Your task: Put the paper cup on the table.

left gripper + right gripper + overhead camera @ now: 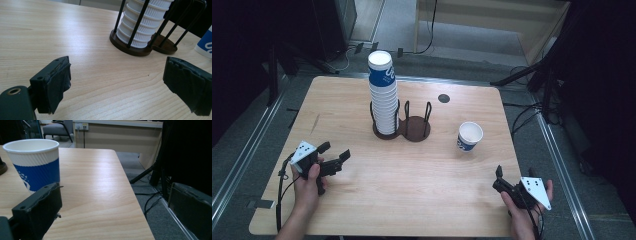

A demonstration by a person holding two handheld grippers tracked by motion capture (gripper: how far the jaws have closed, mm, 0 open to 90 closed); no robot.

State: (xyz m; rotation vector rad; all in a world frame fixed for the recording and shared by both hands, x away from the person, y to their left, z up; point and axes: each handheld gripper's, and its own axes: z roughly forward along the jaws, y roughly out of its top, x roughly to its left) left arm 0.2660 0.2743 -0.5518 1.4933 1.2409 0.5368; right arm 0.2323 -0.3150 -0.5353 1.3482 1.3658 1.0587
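A tall stack of blue-and-white paper cups point(383, 95) stands in the left ring of a dark wire cup holder point(414, 129); its right ring is empty. A single cup point(470, 136) stands upright on the table to the right. My left gripper point(335, 150) is open near the table's left front, pointing toward the holder, nothing between its jaws. In the left gripper view the gripper point(118, 67) faces the stack point(142, 22) and the holder base point(130, 48). My right gripper point(515, 172) is open at the right front corner. In the right gripper view the gripper point(117, 192) sits behind the cup point(35, 162).
The wooden table point(412, 200) has a small black round grommet point(443, 98) at the back. Its right edge point(130, 192) runs close to my right gripper. Cables and dark stands point(532, 75) lie on the floor to the right. A chair point(56, 128) stands far behind.
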